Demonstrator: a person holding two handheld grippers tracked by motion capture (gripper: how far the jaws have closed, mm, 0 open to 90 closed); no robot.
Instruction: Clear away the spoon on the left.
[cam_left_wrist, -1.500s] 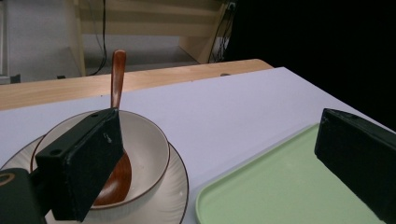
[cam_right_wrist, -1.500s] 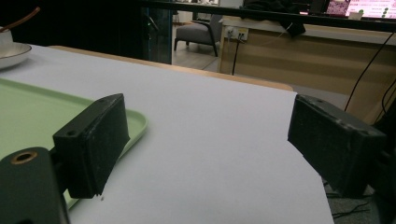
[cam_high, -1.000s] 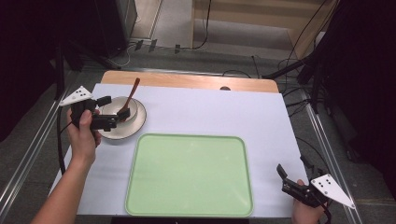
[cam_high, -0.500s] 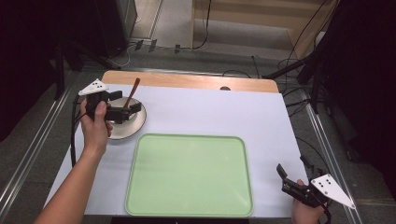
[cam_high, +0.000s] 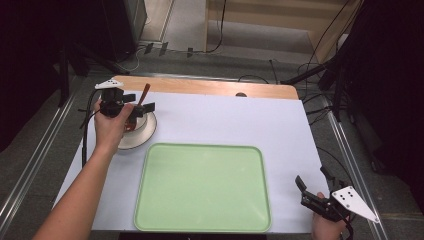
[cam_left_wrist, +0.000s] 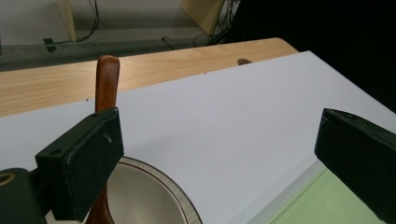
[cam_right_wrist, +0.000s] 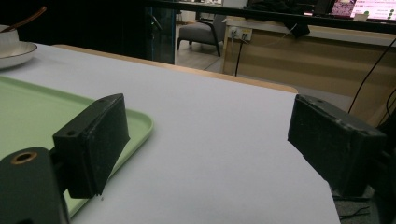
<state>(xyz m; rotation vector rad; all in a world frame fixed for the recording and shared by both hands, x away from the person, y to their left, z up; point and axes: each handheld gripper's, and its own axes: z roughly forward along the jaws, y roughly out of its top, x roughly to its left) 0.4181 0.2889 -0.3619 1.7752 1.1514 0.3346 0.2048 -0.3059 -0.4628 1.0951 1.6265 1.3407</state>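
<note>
Left gripper (cam_high: 136, 108), jaws apart, hovers over the bowl (cam_high: 142, 131) at upper left of the high view. Wooden spoon (cam_high: 144, 93) stands in the bowl, handle leaning up toward the frame top; in the left gripper view it rises behind the left-side jaw, not between the two. Right gripper (cam_high: 311, 184), spread wide, idles at lower right, well apart; green tray (cam_high: 200, 187) between. No readable writing.

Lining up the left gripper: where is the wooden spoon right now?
In the high view, the wooden spoon stands in the bowl at the table's far left, beside the open left gripper.
</note>
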